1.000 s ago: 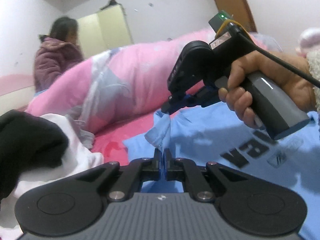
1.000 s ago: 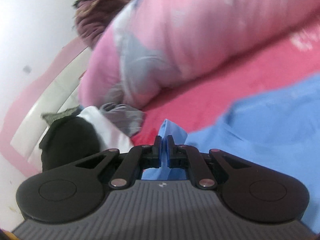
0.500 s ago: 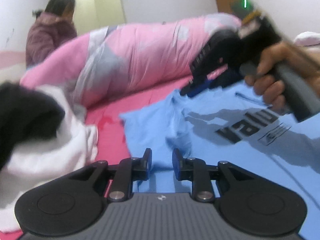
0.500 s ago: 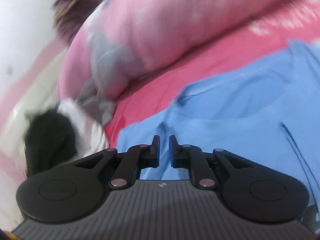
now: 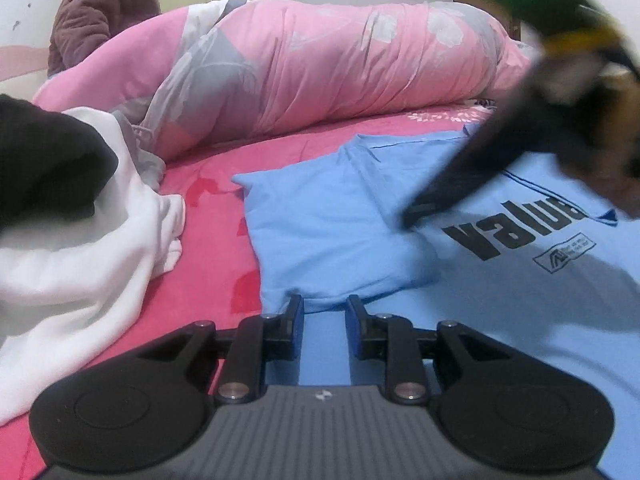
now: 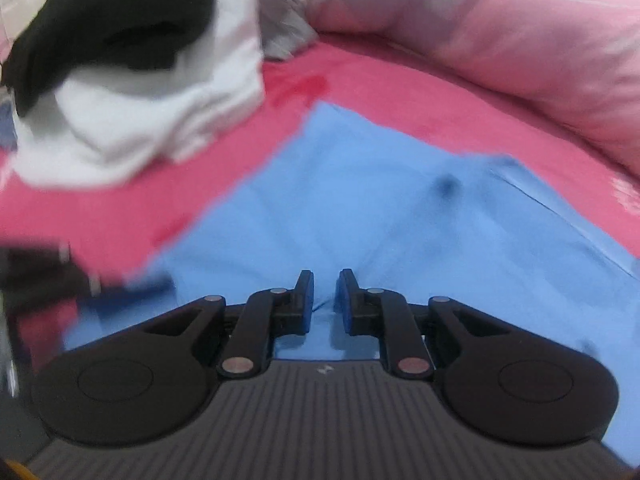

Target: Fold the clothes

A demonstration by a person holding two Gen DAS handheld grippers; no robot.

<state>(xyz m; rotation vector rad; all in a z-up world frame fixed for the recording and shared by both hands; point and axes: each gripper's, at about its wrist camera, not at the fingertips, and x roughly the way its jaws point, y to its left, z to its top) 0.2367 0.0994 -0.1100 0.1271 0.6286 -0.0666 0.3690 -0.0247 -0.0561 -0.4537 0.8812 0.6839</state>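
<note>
blue t-shirt [image 5: 500, 280]: black print inverted, unreadable.

One blue T-shirt [image 5: 460, 280] lies spread on one bed [image 5: 224, 184] with a red-pink sheet. Beside it sits one pile of other clothes, in which three pieces can be told apart: one white garment [image 5: 88, 248], one black garment [image 5: 44, 160] on top of it, and one grey piece [image 6: 284, 28] at the far edge. One rolled pink quilt [image 5: 340, 68] with grey patches lies along the back of the bed. Two hand-held grippers show: the left hand-held gripper [image 5: 323, 320] and the right hand-held gripper [image 6: 323, 300], each with two fingers carrying blue pads. One person in a purple jacket [image 5: 100, 12] sits behind the quilt.
</note>
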